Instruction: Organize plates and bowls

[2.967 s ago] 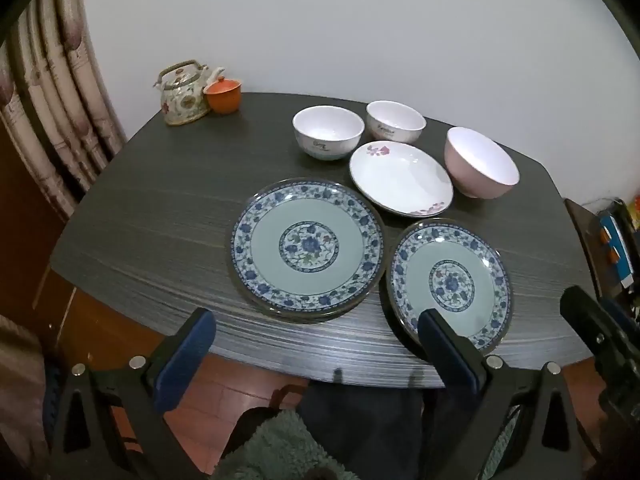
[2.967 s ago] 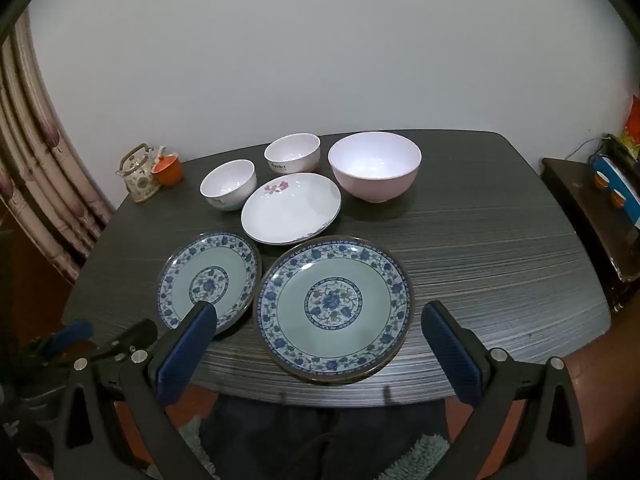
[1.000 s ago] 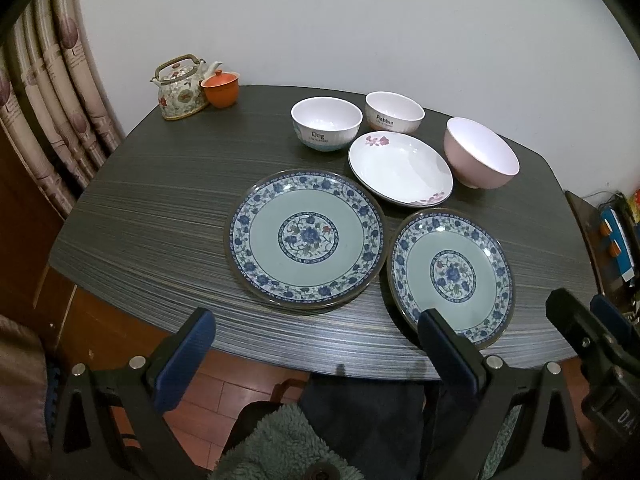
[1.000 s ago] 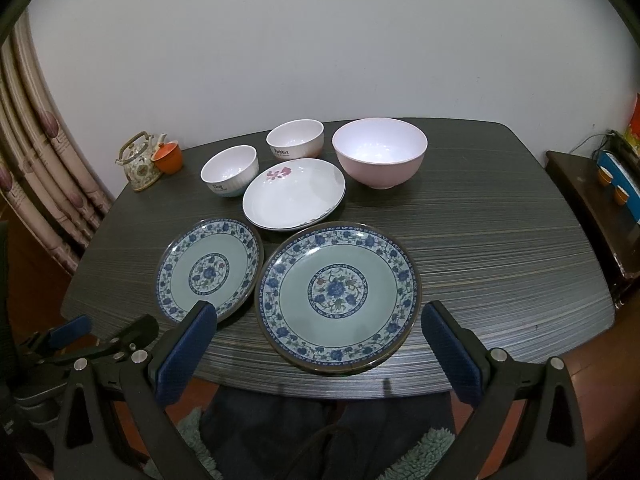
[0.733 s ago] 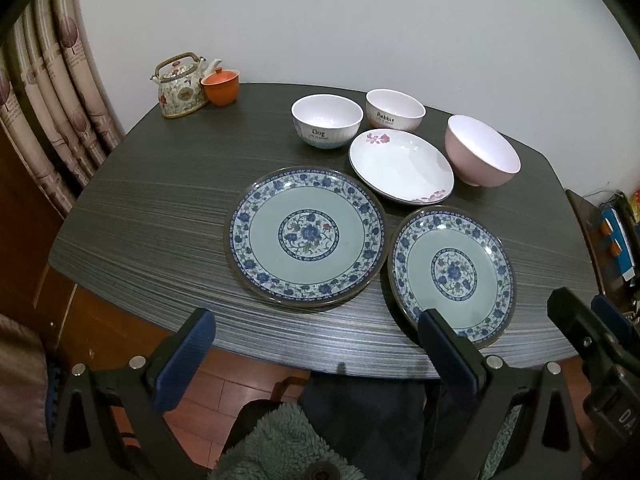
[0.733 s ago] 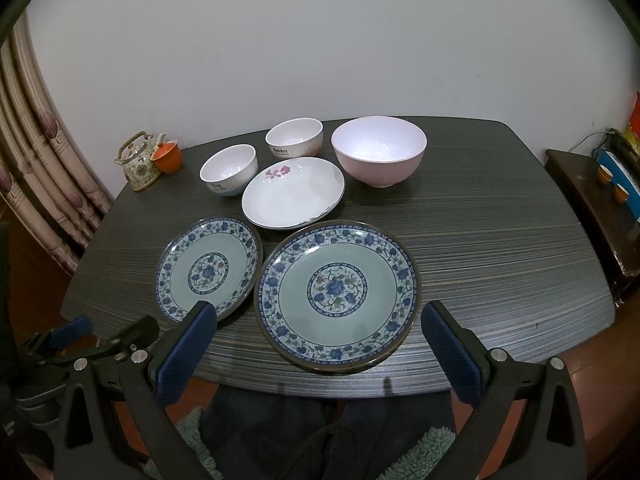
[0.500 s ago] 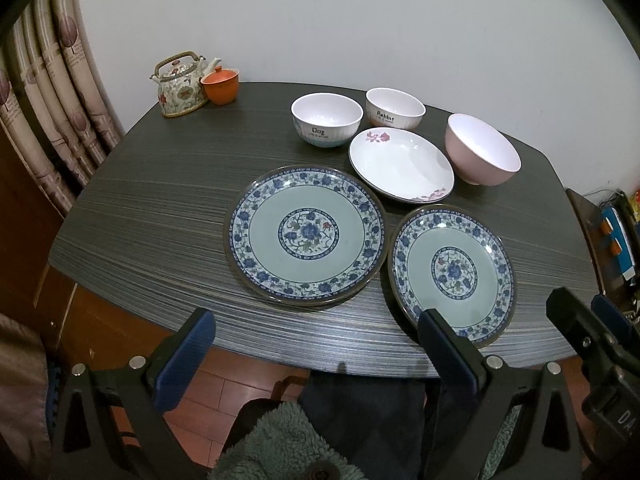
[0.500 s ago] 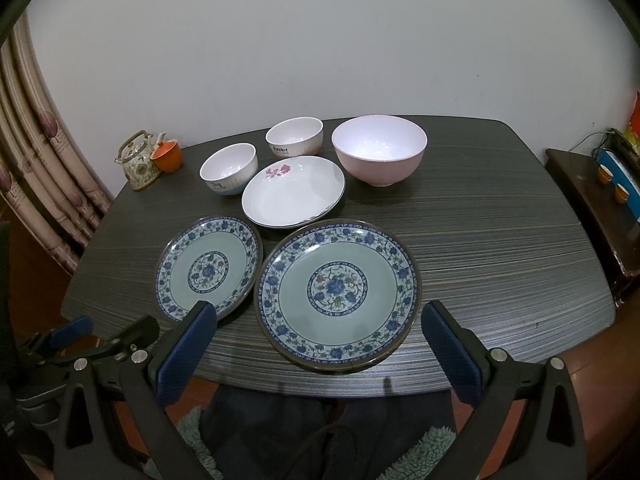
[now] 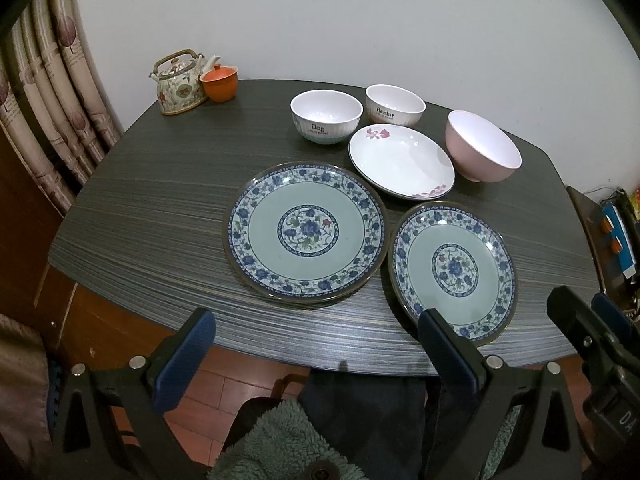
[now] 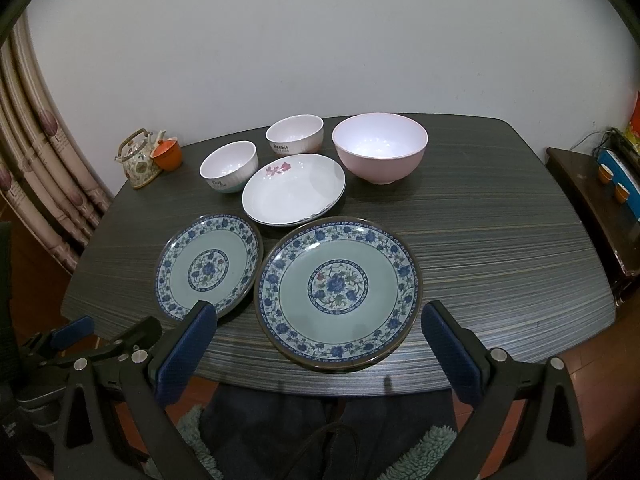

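Along the near edge of the dark worktop [image 10: 500,240], both claws hang off it, spread wide, holding nothing; bare room far left and right. 2 blue-patterned plates: big one [image 10: 338,290] straight ahead of right claw [image 10: 318,340], small one [image 9: 454,270] by left claw [image 9: 316,348]. Behind: 1 white dish [image 10: 294,189], 2 small white bowls [image 9: 326,122] [image 9: 395,105], 1 pink bowl [image 10: 380,146].

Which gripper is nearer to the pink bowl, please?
Right. The right gripper is at the near table edge, the pink bowl almost straight ahead; the left gripper is further left, the bowl diagonally off to its right.
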Available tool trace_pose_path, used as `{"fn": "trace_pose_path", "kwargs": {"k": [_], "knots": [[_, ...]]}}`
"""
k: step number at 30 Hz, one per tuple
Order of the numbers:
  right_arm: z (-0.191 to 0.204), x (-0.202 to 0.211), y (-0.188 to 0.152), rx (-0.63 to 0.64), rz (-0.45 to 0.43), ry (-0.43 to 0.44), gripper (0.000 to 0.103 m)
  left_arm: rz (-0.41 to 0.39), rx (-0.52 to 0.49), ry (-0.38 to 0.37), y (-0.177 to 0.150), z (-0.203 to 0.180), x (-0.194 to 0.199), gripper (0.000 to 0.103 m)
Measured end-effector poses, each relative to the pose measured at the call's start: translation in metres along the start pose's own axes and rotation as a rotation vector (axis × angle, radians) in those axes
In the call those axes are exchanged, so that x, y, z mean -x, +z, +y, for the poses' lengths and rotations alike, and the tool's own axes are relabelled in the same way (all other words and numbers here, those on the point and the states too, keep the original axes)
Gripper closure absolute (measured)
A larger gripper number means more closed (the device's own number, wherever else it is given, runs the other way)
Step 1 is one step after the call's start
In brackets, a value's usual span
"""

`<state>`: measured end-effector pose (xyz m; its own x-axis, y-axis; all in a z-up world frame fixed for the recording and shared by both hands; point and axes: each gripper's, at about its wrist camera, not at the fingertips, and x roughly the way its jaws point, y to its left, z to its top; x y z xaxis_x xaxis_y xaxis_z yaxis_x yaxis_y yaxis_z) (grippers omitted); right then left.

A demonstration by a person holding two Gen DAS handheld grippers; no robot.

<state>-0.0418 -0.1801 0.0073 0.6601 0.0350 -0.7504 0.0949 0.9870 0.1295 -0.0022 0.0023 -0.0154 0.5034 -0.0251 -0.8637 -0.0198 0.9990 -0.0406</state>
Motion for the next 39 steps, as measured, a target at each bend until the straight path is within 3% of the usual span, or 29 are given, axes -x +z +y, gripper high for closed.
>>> {"fn": "trace_pose_path", "kwargs": {"k": [14, 23, 25, 31, 39], "knots": [[0.000, -0.015, 0.001, -0.001, 0.037, 0.029, 0.002, 0.043, 0.075, -0.009, 0.012, 0.024, -0.015, 0.000], [0.001, -0.033, 0.021, 0.043, 0.046, 0.139, 0.004, 0.004, 0.147, 0.008, 0.038, 0.065, -0.031, 0.000], [0.001, -0.040, 0.026, 0.053, 0.057, 0.158, 0.006, 0.004, 0.152, 0.017, 0.042, 0.072, -0.035, 0.000], [-0.002, -0.071, 0.044, 0.009, 0.144, 0.316, 0.024, 0.060, 0.241, -0.048, 0.053, 0.098, -0.059, 0.000], [0.010, -0.110, 0.058, 0.010, 0.232, 0.365, 0.034, 0.125, 0.324, -0.138, 0.057, 0.123, -0.084, 0.000]]}}
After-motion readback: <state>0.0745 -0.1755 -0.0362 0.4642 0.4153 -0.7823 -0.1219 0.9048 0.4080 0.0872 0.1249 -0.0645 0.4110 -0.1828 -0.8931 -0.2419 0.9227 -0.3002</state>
